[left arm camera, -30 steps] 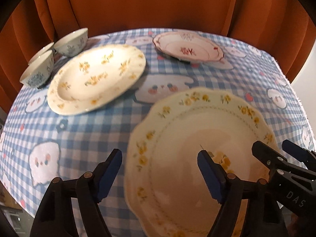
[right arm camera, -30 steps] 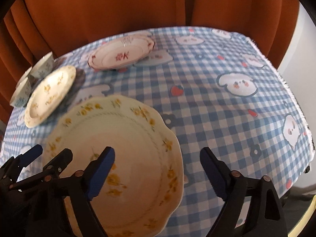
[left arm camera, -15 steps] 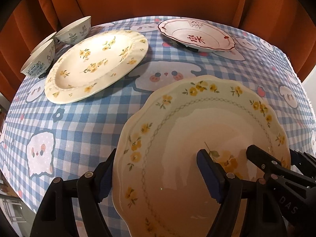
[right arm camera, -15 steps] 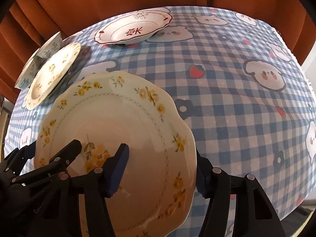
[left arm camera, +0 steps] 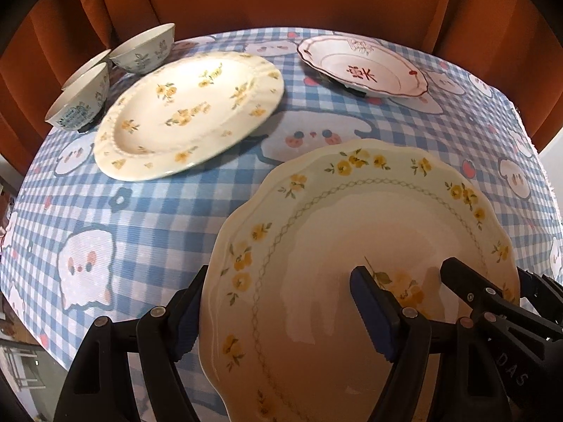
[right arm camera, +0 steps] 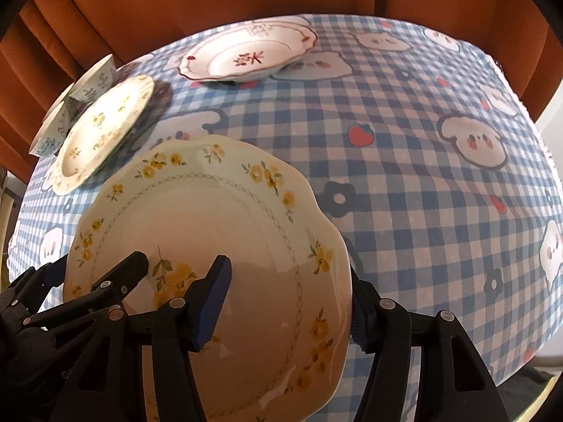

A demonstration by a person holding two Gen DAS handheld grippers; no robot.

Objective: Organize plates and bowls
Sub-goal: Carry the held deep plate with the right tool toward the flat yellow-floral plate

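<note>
Three plates and two pale patterned bowls [left arm camera: 116, 70] are showing: a scalloped yellow-flowered plate [left arm camera: 352, 263], a round cream floral plate [left arm camera: 190, 116] and a red-trimmed plate [left arm camera: 362, 66] sitting on the blue checked tablecloth [right arm camera: 422, 183]. The right wrist view is showing the cloth's right side. The left gripper [left arm camera: 278, 309] and right gripper [right arm camera: 285, 302] are each straddling the scalloped plate's near rim from opposite sides, one finger above and one beneath; whether they are pinching cannot be told.

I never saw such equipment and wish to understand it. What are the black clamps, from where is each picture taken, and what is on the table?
No robot here: a person holds one clamp tool in each hand. Each carries a wide-angle camera looking along its jaws. One picture comes from the left gripper, the other from the right gripper. You see a checked tablecloth, a scalloped plate with yellow flowers, nearest; a second flowered plate; a red-patterned plate; and small bowls, far left. Both grippers straddle the scalloped plate's rim, jaws wide open, clamping nothing.
</note>
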